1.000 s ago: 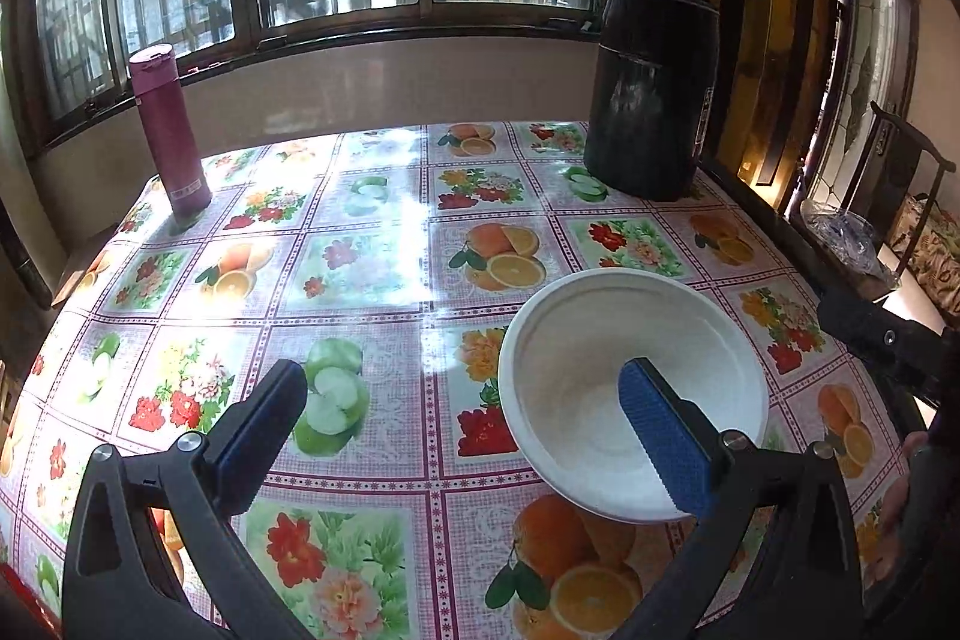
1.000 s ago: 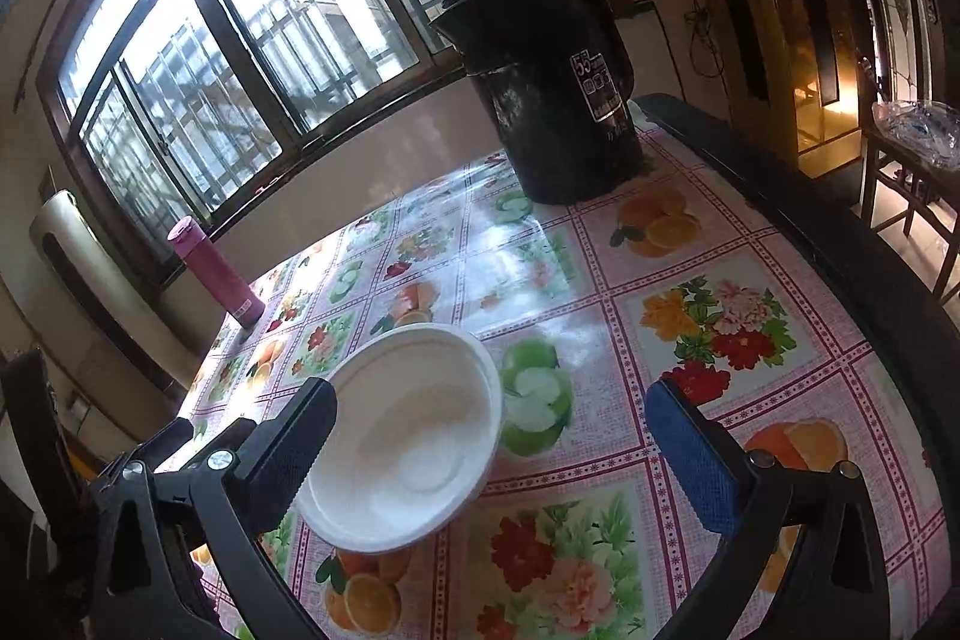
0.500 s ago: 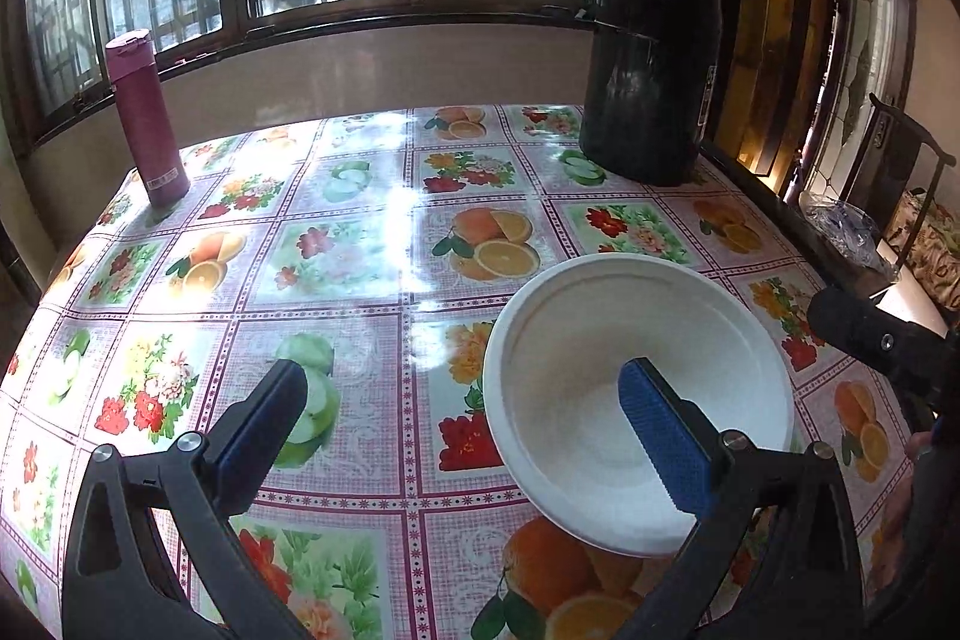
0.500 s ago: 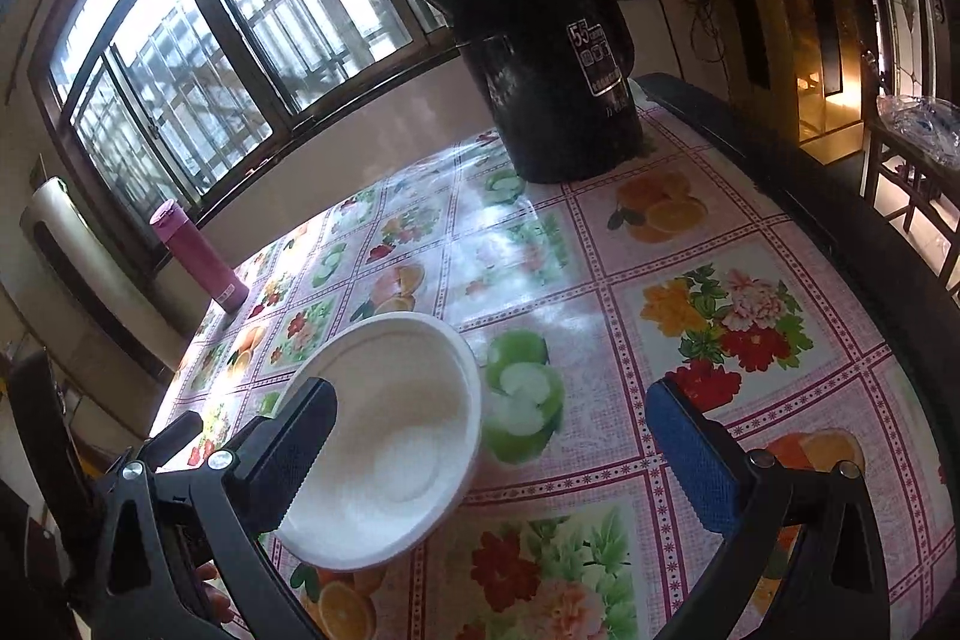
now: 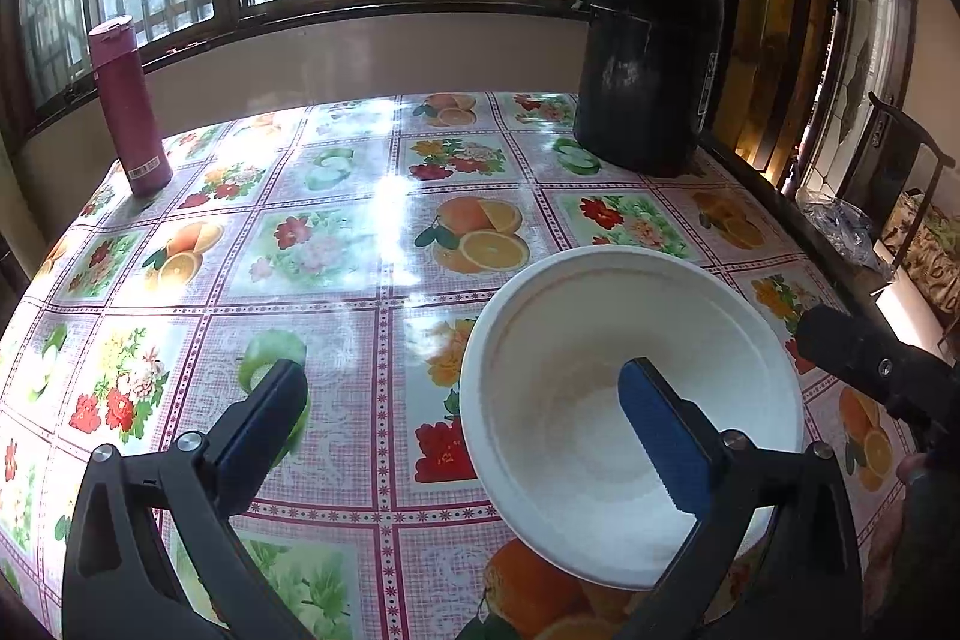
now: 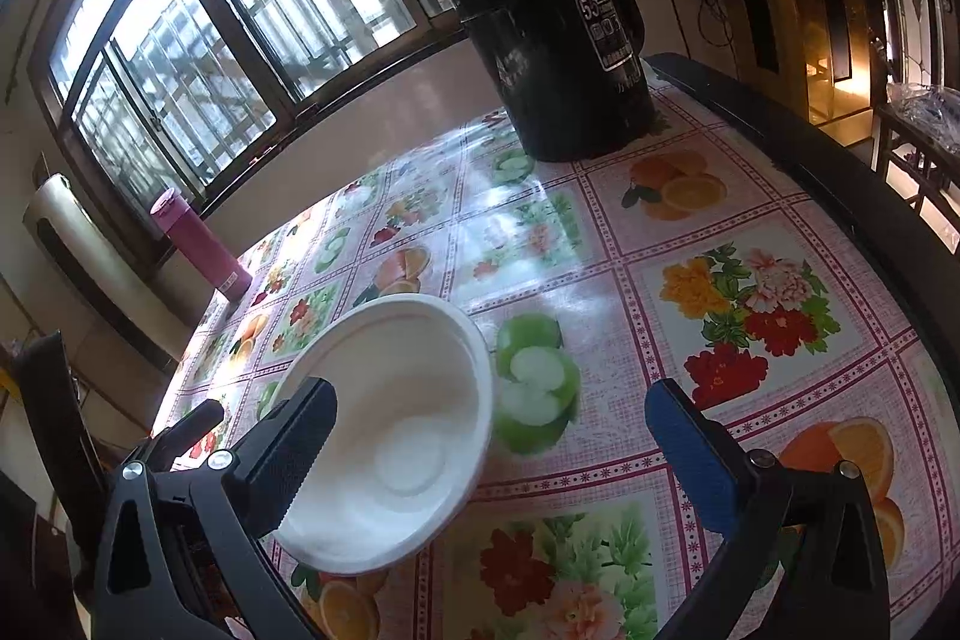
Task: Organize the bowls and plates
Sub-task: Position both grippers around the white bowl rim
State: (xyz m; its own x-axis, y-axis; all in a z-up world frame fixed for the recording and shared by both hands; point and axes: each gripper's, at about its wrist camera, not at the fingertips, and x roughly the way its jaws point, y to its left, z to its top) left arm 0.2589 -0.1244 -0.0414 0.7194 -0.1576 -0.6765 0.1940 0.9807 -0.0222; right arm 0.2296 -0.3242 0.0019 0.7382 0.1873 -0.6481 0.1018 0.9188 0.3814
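Note:
A white bowl sits on the fruit-print tablecloth near the table's front right. My left gripper is open, its blue-padded right finger in front of the bowl's inside and its left finger out over the cloth, so the bowl's left rim lies between them. From the right wrist view the bowl is low and left; my right gripper is open, with its left finger in front of the bowl's near rim. Nothing is gripped. Whether either finger touches the bowl is unclear.
A tall black lidded bin stands at the far right of the table, a pink bottle at the far left by the window. A dark table edge runs along the right, with a chair beyond it.
Both grippers have come closer to the bowl, which now looks larger in both views. Both stayed open.

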